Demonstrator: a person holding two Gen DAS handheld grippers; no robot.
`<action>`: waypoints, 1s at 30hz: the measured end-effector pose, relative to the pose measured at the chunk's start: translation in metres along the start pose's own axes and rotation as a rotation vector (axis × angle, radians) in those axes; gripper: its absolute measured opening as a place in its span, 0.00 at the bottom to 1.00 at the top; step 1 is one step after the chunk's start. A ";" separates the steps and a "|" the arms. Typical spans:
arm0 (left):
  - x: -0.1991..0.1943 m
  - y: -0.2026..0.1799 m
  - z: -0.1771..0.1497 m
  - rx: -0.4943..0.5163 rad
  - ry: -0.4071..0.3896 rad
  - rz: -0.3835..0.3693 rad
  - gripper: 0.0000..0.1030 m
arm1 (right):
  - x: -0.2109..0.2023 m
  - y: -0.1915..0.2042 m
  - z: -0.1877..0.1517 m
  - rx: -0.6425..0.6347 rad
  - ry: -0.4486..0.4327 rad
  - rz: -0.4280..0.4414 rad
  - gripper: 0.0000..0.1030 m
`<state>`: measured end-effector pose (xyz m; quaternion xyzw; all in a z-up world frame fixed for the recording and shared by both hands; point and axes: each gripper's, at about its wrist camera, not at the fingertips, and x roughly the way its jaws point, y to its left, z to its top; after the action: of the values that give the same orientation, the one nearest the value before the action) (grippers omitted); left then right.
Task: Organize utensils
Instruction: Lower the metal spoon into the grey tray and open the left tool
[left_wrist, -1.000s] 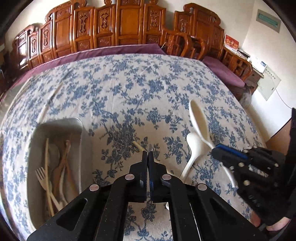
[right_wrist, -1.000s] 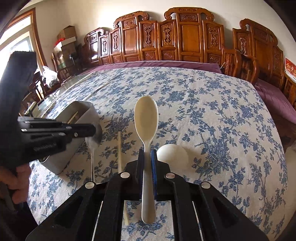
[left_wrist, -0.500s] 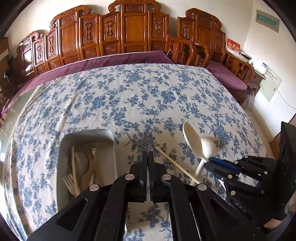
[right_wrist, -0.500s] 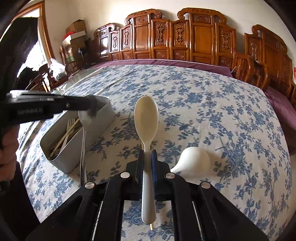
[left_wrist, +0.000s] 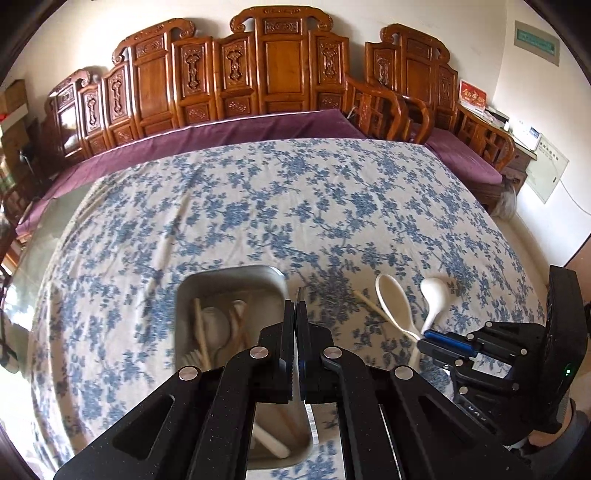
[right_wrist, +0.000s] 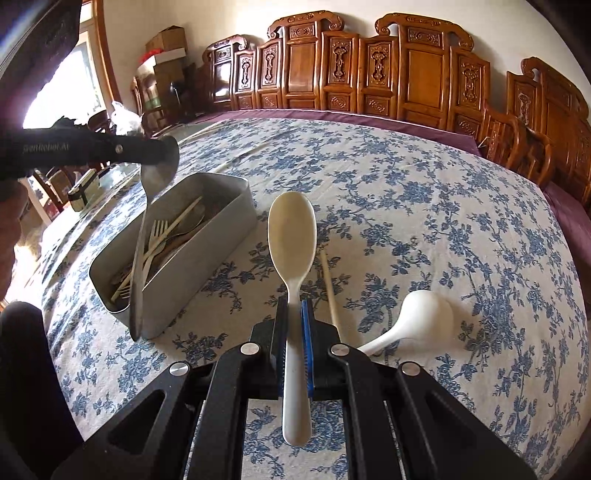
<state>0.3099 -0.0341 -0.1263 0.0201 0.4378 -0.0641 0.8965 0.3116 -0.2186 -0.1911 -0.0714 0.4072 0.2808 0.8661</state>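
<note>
My left gripper is shut on a thin steel utensil, apparently a spoon held near its broad end. It hangs handle-down over the near end of the grey metal tin, seen beside my left gripper in the right wrist view. The tin holds wooden forks, spoons and chopsticks. My right gripper is shut on the handle of a cream spoon, held above the cloth right of the tin. On the cloth lie a white ladle spoon and one chopstick.
The table wears a blue-flowered cloth. Carved wooden benches with purple cushions stand along its far and right sides. A small box sits on the bare glass at the table's left. A person's hand holds the left gripper.
My left gripper has moved left and upward with the steel utensil, from the open cloth to above the tin. My right gripper has carried the cream spoon closer to the tin.
</note>
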 end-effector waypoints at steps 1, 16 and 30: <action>-0.001 0.005 0.000 0.000 0.001 0.007 0.00 | 0.000 0.002 0.000 -0.004 0.000 0.001 0.09; 0.023 0.055 -0.006 0.036 0.068 0.121 0.01 | -0.004 0.014 0.004 -0.007 -0.022 0.011 0.09; 0.073 0.059 -0.016 0.079 0.149 0.120 0.01 | -0.003 0.025 0.008 -0.021 -0.028 0.017 0.09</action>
<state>0.3499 0.0183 -0.1950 0.0865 0.4982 -0.0258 0.8624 0.3015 -0.1959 -0.1806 -0.0729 0.3926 0.2936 0.8685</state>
